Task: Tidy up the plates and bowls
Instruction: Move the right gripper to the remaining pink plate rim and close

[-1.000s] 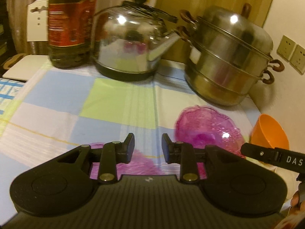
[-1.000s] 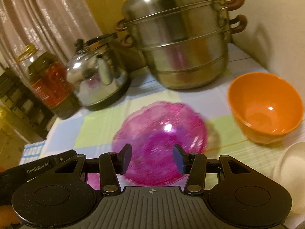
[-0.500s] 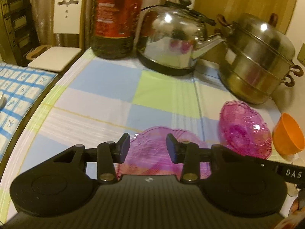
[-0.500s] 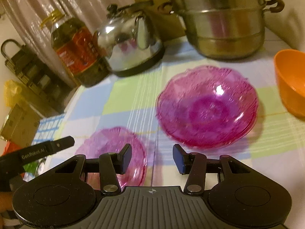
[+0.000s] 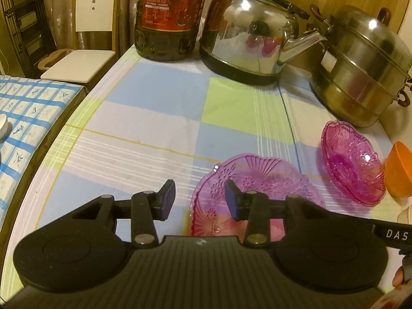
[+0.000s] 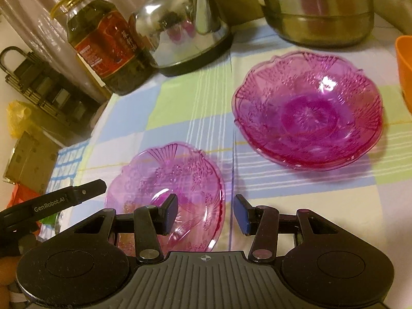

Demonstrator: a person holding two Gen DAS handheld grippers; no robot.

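A pale pink glass plate is seen lying flat, rim upward, on the checked tablecloth near the table's front edge; being round, no long axis can be told. Beyond it to the right, well apart, a darker pink glass bowl is set upright, apparently nested on a second one. An orange bowl stands just beside that. The left gripper is held over the plate's rim, jaws apart and empty. The right gripper is likewise spread wide, nothing between its fingers. A kettle, oil bottle and steamer pot are ranged behind.
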